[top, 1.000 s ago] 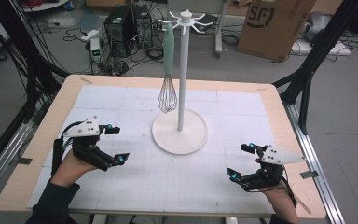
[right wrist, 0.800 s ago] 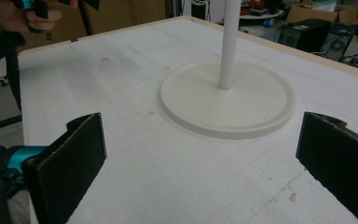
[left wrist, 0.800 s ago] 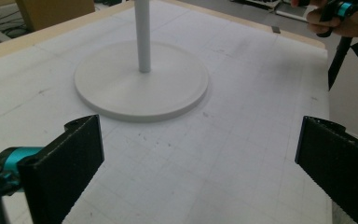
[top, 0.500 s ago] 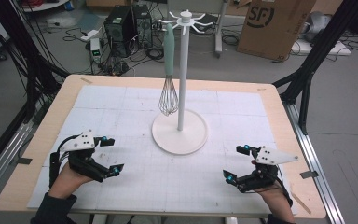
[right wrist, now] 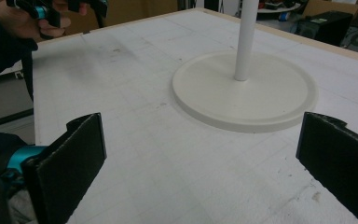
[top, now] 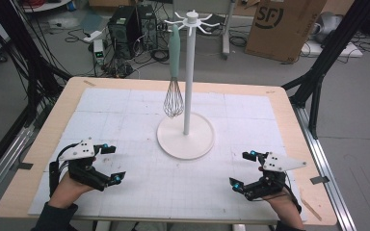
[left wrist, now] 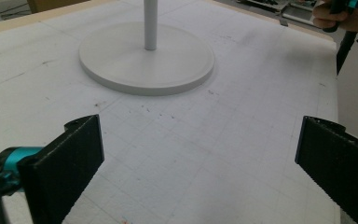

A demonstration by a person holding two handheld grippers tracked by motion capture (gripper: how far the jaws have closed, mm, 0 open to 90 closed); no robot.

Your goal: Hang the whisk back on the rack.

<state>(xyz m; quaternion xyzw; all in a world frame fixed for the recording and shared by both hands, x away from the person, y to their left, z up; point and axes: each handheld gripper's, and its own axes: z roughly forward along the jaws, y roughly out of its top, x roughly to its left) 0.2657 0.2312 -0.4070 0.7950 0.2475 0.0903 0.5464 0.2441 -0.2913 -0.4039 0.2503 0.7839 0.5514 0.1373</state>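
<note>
The left gripper [top: 109, 163] sat low in the lower left of the high view, over the white gridded mat [top: 139, 192], its jaws spread wide and holding nothing. The right gripper [top: 243, 169] sat in the lower right of that view, jaws likewise wide apart and empty. Each was gripped by a hand coming in from the bottom edge, dark sleeve at the wrist. Between them, at the centre of the frame and well apart from both, stood the white stand [top: 187, 139]: a round flat base, a thin upright pole, and a ring of short hooks at the top. A whisk [top: 173, 98] with a pale green handle hung from one hook on the left side of the pole, wire head down, above the mat just beside the base's far left rim. In the left gripper view the base lay in the upper middle, the two black pads [left wrist: 70, 158] far out at either side, bare mat between them. The right gripper view showed the base at upper right, with the other hand and its gripper at the upper left corner. The mat lay on a wooden table [top: 289, 110].
</note>
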